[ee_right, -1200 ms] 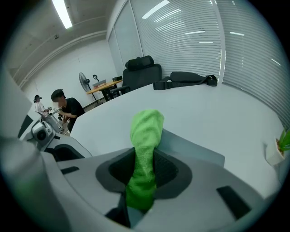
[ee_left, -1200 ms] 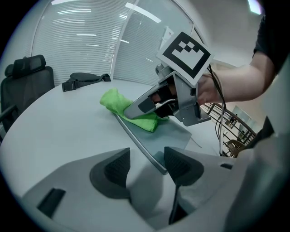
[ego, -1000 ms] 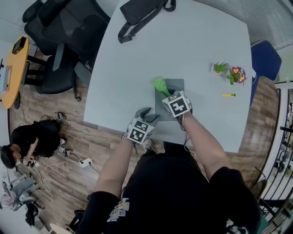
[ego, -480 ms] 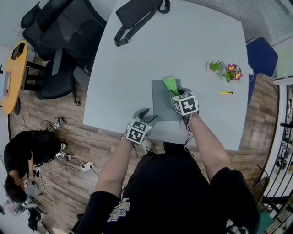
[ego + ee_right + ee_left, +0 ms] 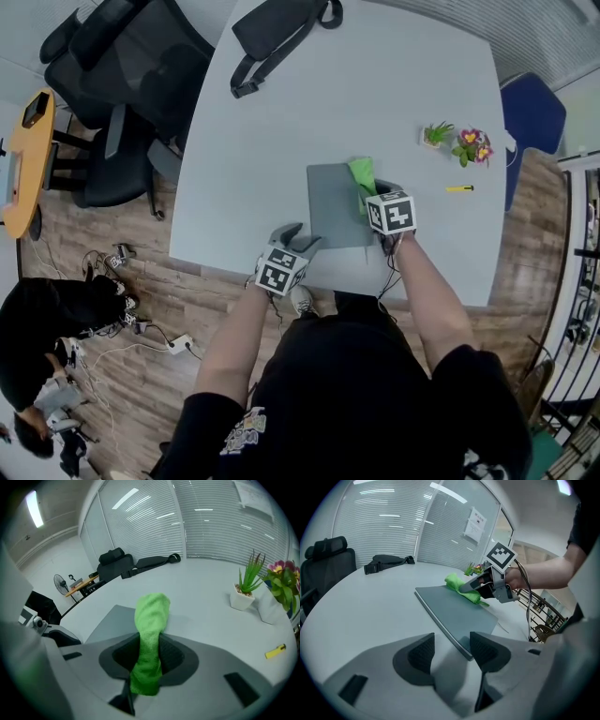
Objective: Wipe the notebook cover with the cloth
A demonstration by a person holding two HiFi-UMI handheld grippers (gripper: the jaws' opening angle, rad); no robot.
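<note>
The head view looks steeply down on the pale grey table (image 5: 375, 84). The left gripper view, low at the near edge, faces far and right across the flat grey notebook (image 5: 454, 609); the right gripper view, close over the bright green cloth (image 5: 150, 634), faces the far white window blinds (image 5: 211, 517). All three share notebook and cloth.

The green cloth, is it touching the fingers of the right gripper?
Touching. The right gripper view shows the green cloth squeezed between the two fingers of the right gripper, with no gap on either side.
</note>
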